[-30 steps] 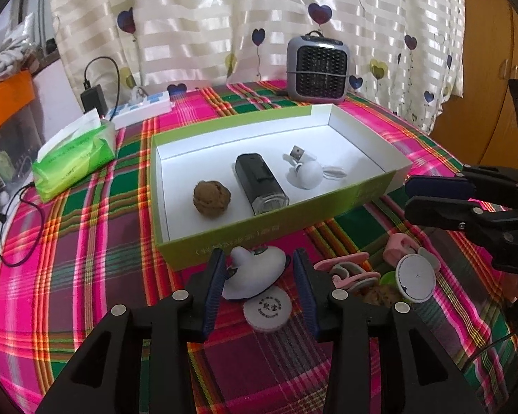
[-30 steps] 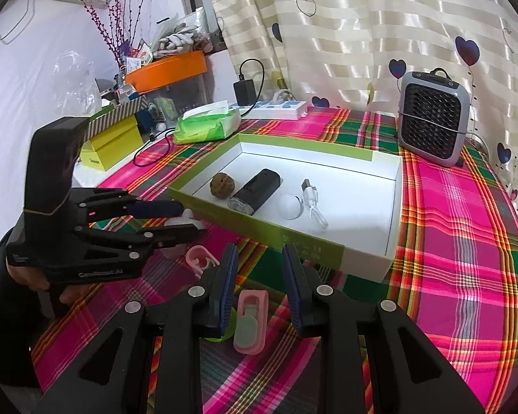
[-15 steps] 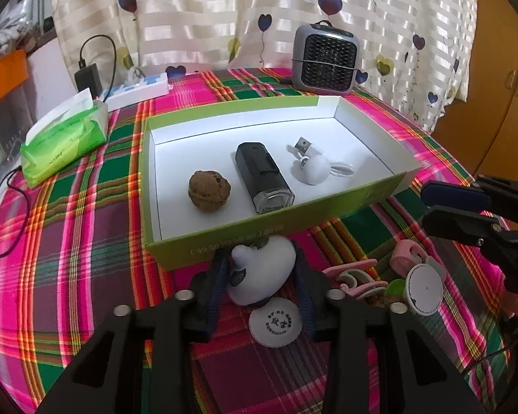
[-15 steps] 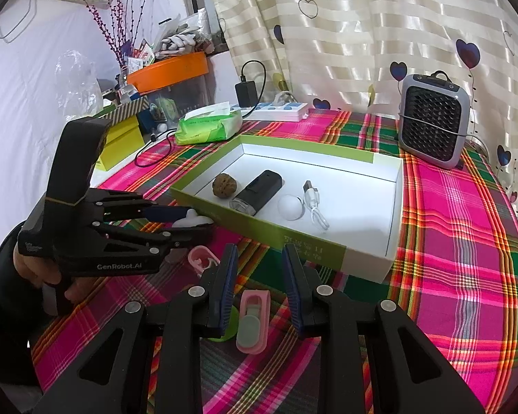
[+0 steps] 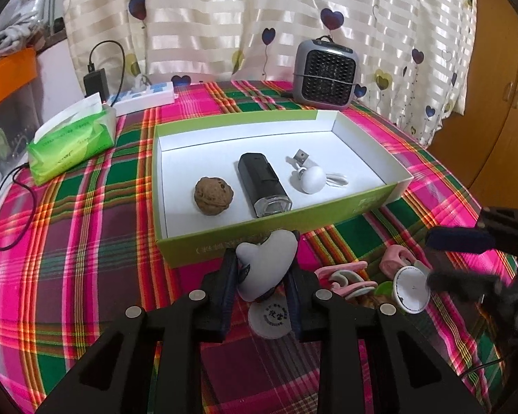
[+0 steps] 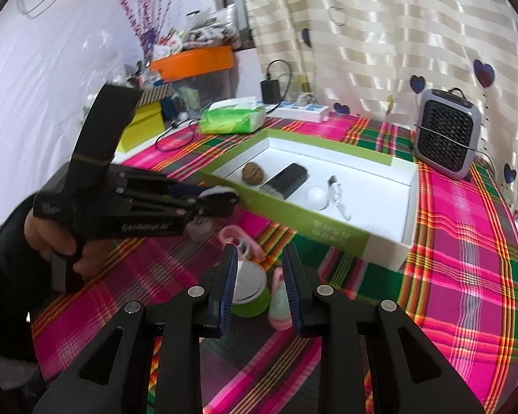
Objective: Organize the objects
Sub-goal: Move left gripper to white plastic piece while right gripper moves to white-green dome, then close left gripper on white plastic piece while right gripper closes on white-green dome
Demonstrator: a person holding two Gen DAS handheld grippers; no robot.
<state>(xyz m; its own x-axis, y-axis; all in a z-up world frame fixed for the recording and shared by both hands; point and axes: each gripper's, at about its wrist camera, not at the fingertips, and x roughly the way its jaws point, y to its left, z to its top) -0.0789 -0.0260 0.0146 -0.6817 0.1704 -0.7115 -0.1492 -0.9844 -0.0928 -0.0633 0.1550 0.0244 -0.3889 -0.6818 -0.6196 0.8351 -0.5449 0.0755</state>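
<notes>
1. While "GenRobot.ai" reads along its side, the left gripper [image 5: 260, 277] clamps a white heart-shaped piece [image 5: 267, 264] just before the green box [image 5: 380, 203].
2. Parted, the right gripper [image 6: 259, 284] grips nothing above a white disc [image 6: 248, 281] and pink clip [image 6: 280, 305].

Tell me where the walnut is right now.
In the left wrist view, the walnut lies inside the green box, at its left end, beside the black device.

light: bright, even | edges: fisheye-bent, dark corners | blur: right view smeared
</notes>
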